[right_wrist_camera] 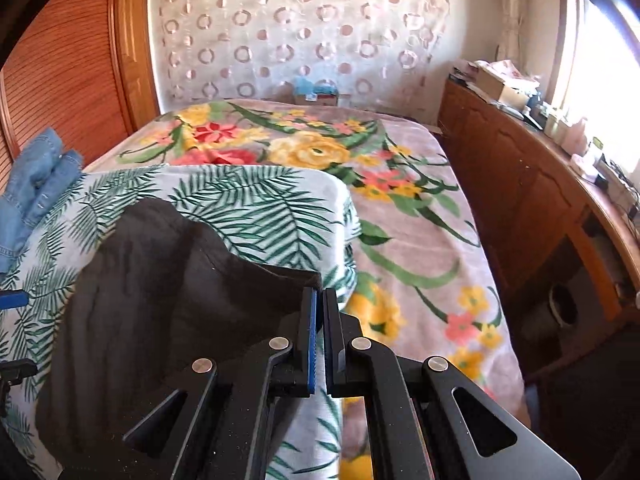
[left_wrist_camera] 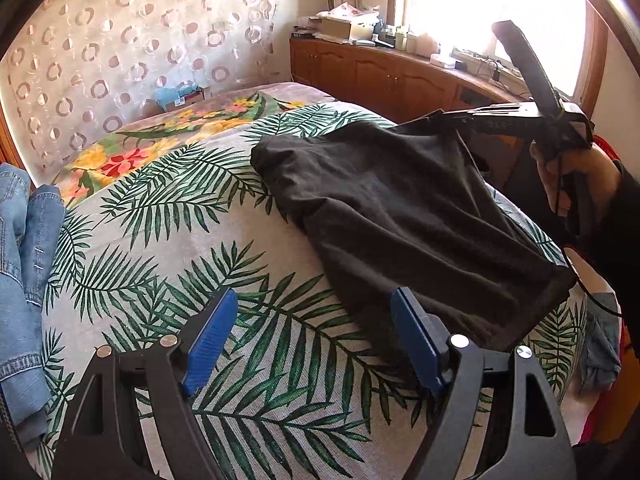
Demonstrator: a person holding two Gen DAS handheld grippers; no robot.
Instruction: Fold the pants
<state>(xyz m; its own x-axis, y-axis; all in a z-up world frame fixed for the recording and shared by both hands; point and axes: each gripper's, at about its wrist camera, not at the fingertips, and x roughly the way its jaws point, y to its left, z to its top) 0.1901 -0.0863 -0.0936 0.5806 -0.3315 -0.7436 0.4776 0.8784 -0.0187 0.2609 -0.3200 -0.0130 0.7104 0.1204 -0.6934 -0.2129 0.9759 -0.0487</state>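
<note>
Dark brown pants (left_wrist_camera: 408, 216) lie partly on the palm-leaf cloth (left_wrist_camera: 168, 208) on the bed, with their right end lifted. My right gripper (right_wrist_camera: 319, 300) is shut on the pants' edge (right_wrist_camera: 192, 280) and holds it above the cloth; it also shows in the left wrist view (left_wrist_camera: 460, 118), held by a hand. My left gripper (left_wrist_camera: 316, 312) is open and empty, low over the cloth at the pants' near left edge, its right finger (left_wrist_camera: 416, 336) beside the fabric.
Blue jeans (left_wrist_camera: 20, 264) lie folded at the cloth's left edge, also in the right wrist view (right_wrist_camera: 36, 184). A floral blanket (right_wrist_camera: 400, 208) covers the bed beyond. A wooden cabinet (right_wrist_camera: 540, 200) with clutter runs along the right under the window.
</note>
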